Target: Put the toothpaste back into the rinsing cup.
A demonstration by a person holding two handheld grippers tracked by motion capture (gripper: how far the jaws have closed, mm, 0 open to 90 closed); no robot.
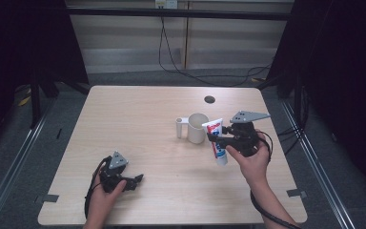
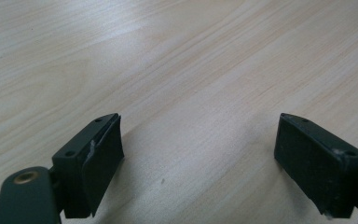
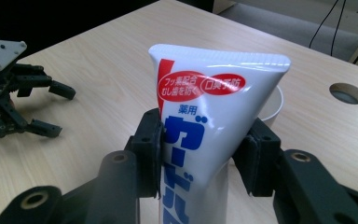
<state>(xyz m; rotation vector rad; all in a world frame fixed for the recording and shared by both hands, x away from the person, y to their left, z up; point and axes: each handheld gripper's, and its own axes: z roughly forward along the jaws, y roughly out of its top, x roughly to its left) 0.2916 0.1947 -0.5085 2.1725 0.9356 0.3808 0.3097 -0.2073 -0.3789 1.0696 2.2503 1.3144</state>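
A white toothpaste tube (image 1: 218,141) with red and blue print is clamped in my right gripper (image 1: 218,138), just to the right of a cream cup (image 1: 198,127). In the right gripper view the tube (image 3: 205,121) stands crimped end up, both pads pressing its sides, with my right gripper (image 3: 204,156) shut on it and the cup (image 3: 274,106) behind. My left gripper (image 1: 137,182) rests low over the table at the front left, jaws wide apart. Bare wood lies between the jaws of my left gripper (image 2: 198,158) in its own view. The left gripper (image 3: 14,100) also shows far off.
A small white cylinder (image 1: 179,127) stands just left of the cup. A round cable hole (image 1: 209,99) sits in the table (image 1: 138,119) near its far edge. Black cables trail on the floor beyond the table, and dark frames stand at both sides.
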